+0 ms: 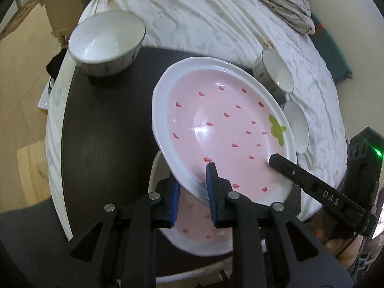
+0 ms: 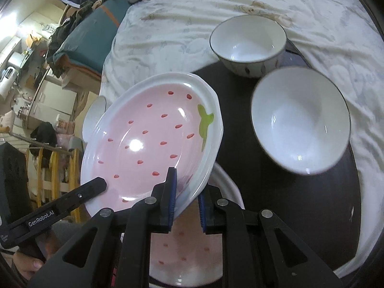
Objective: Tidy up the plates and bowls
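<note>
Both grippers hold one pink strawberry-pattern plate (image 1: 223, 124) (image 2: 148, 139) tilted in the air above the dark round table (image 1: 103, 132) (image 2: 300, 204). My left gripper (image 1: 194, 182) is shut on its near rim, one blue pad above and one below. My right gripper (image 2: 187, 187) is shut on the opposite rim; its upper finger shows in the left wrist view (image 1: 276, 162). The left gripper's upper finger (image 2: 100, 183) lies on the plate. A second strawberry plate (image 1: 199, 228) (image 2: 187, 252) lies flat underneath. White bowls: one (image 1: 106, 40) at the table's far edge, two (image 2: 248, 43) (image 2: 300, 120) in the right wrist view.
Two small white bowls (image 1: 276, 72) (image 1: 296, 127) show behind the raised plate. A bed with a white quilt (image 1: 204, 12) (image 2: 192, 24) borders the table. A teal cushion (image 2: 91, 36) and cluttered shelves stand at the left of the right wrist view.
</note>
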`<state>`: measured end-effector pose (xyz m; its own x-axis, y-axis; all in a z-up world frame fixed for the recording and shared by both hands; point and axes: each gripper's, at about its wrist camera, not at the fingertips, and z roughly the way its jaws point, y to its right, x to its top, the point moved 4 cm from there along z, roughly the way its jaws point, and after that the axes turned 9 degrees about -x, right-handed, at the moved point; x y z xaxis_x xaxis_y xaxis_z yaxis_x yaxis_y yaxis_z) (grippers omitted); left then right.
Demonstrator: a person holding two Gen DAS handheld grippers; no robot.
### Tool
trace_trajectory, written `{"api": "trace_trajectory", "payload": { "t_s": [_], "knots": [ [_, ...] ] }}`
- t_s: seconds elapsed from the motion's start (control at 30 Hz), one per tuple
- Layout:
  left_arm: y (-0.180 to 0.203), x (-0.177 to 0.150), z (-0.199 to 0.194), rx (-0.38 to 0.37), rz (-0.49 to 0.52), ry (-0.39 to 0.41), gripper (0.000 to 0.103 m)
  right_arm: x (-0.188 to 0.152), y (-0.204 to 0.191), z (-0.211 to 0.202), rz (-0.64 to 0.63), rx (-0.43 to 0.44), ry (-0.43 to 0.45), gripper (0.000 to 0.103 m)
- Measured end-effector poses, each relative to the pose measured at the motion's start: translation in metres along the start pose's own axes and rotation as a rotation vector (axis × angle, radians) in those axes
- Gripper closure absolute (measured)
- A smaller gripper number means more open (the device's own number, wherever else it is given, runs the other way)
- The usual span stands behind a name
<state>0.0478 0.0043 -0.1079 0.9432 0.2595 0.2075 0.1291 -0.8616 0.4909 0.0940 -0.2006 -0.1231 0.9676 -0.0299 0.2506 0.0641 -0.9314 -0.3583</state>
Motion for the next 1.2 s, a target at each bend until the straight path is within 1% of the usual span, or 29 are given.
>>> {"api": "trace_trajectory", "payload": {
  "t_s": [0.13, 0.17, 0.23, 0.33, 0.57, 0.7, 0.77, 0.83, 0.93, 1.0, 1.03, 1.1, 1.13, 1.2],
  "knots": [
    [0.002, -0.012, -0.003, 0.01, 0.027, 0.003, 0.086, -0.023, 0.003, 0.0, -0.009, -0.006, -0.022, 0.085],
    [0.003, -0.015, -0.004, 0.002, 0.03, 0.001, 0.086, -0.027, 0.004, 0.0, -0.011, -0.003, -0.026, 0.085],
    [0.004, -0.019, -0.001, 0.002, 0.037, -0.015, 0.086, -0.034, 0.006, -0.003, -0.005, 0.017, -0.04, 0.085],
    [0.002, -0.025, 0.003, 0.018, 0.039, -0.028, 0.086, -0.042, 0.011, -0.003, 0.005, 0.023, -0.056, 0.085],
    [-0.003, -0.031, 0.005, 0.037, 0.026, -0.046, 0.085, -0.057, 0.012, -0.001, 0.022, 0.048, -0.08, 0.085],
    [-0.01, -0.031, 0.01, 0.052, -0.004, -0.068, 0.085, -0.063, 0.013, 0.002, 0.04, 0.059, -0.09, 0.085],
    [-0.014, -0.031, 0.013, 0.081, -0.018, -0.084, 0.086, -0.065, 0.013, 0.006, 0.051, 0.069, -0.111, 0.085],
    [-0.014, -0.031, 0.014, 0.077, -0.024, -0.093, 0.087, -0.067, 0.014, 0.012, 0.06, 0.07, -0.135, 0.085],
    [-0.013, -0.03, 0.015, 0.088, -0.019, -0.097, 0.087, -0.069, 0.02, 0.021, 0.072, 0.039, -0.165, 0.083],
    [-0.014, -0.027, 0.014, 0.091, -0.025, -0.09, 0.085, -0.069, 0.023, 0.021, 0.088, 0.059, -0.176, 0.084],
    [-0.015, -0.026, 0.012, 0.104, -0.025, -0.08, 0.085, -0.069, 0.022, 0.02, 0.081, 0.054, -0.174, 0.084],
    [-0.017, -0.02, 0.005, 0.176, -0.004, -0.053, 0.085, -0.072, 0.022, 0.02, 0.074, 0.06, -0.185, 0.084],
    [-0.018, -0.018, 0.002, 0.19, 0.003, -0.044, 0.085, -0.073, 0.021, 0.02, 0.073, 0.064, -0.197, 0.084],
    [-0.018, -0.014, 0.002, 0.182, 0.008, -0.054, 0.085, -0.073, 0.019, 0.02, 0.048, 0.053, -0.209, 0.084]
  ]
}}
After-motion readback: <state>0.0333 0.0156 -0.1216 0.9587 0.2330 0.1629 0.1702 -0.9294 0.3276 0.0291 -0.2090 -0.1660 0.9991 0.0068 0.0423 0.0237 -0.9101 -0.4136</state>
